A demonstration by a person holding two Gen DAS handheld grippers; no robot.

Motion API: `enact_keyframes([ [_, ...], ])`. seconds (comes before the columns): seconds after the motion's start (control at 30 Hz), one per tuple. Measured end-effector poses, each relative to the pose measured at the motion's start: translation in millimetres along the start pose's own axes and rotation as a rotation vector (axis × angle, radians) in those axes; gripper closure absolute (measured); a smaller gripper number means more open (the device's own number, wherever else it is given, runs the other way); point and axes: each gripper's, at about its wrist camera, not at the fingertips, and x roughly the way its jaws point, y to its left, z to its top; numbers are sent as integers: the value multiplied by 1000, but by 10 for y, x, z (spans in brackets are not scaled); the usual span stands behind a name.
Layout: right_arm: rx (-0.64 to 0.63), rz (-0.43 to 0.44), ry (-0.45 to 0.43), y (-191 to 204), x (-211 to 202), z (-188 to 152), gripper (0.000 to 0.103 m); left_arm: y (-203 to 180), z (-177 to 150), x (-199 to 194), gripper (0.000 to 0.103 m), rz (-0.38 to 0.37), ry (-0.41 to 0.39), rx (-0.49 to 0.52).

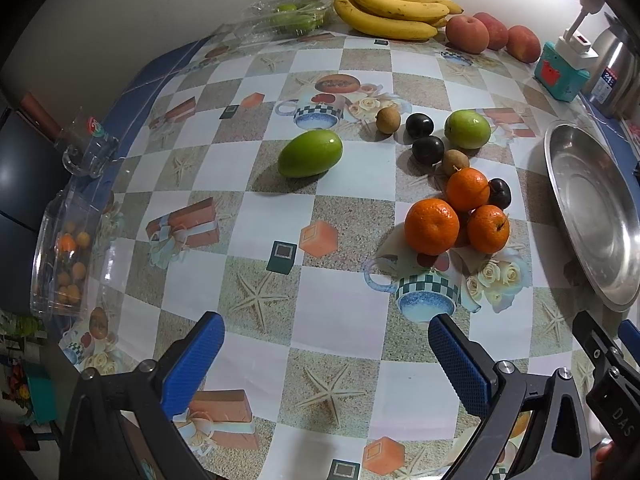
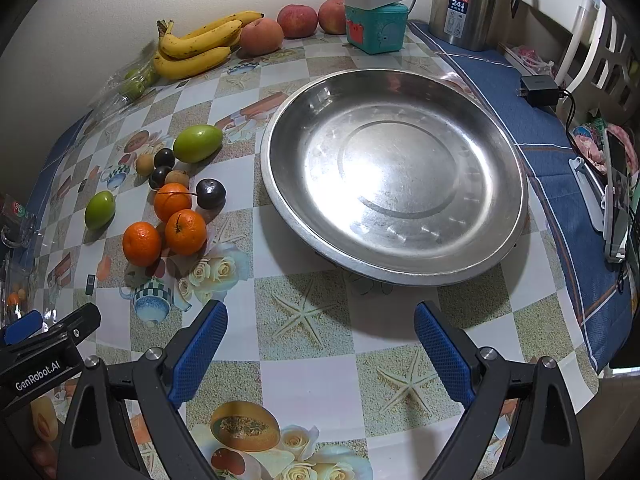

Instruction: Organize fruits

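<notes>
on the table: a patterned oilcloth point(image 1: 332, 208) carries loose fruit beside a steel pan point(image 2: 394, 172)
left gripper point(image 1: 326, 344): jaws wide, gripping nothing, above bare cloth
right gripper point(image 2: 320, 332): jaws wide, gripping nothing, just short of the pan's near rim
tangerines point(image 1: 432, 226): three touching in a cluster, ahead and right of the left jaws, well apart from them
green fruits point(image 1: 310, 153): one lies alone ahead of the left jaws; another sits beyond the tangerines
small fruits: dark plums point(image 1: 428, 150) and brown longans point(image 1: 388, 120) scattered around the far green one
back edge: bananas point(image 1: 390, 10) and apples point(image 1: 467, 34) near the wall
pan: nothing in it, to the right of the fruit cluster
</notes>
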Motion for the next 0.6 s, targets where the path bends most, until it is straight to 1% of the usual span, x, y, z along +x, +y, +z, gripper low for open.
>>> enact_keyframes([
  [0.6, -1, -1, 1, 4, 9, -7, 8, -4, 9, 3, 0, 1, 3, -2],
])
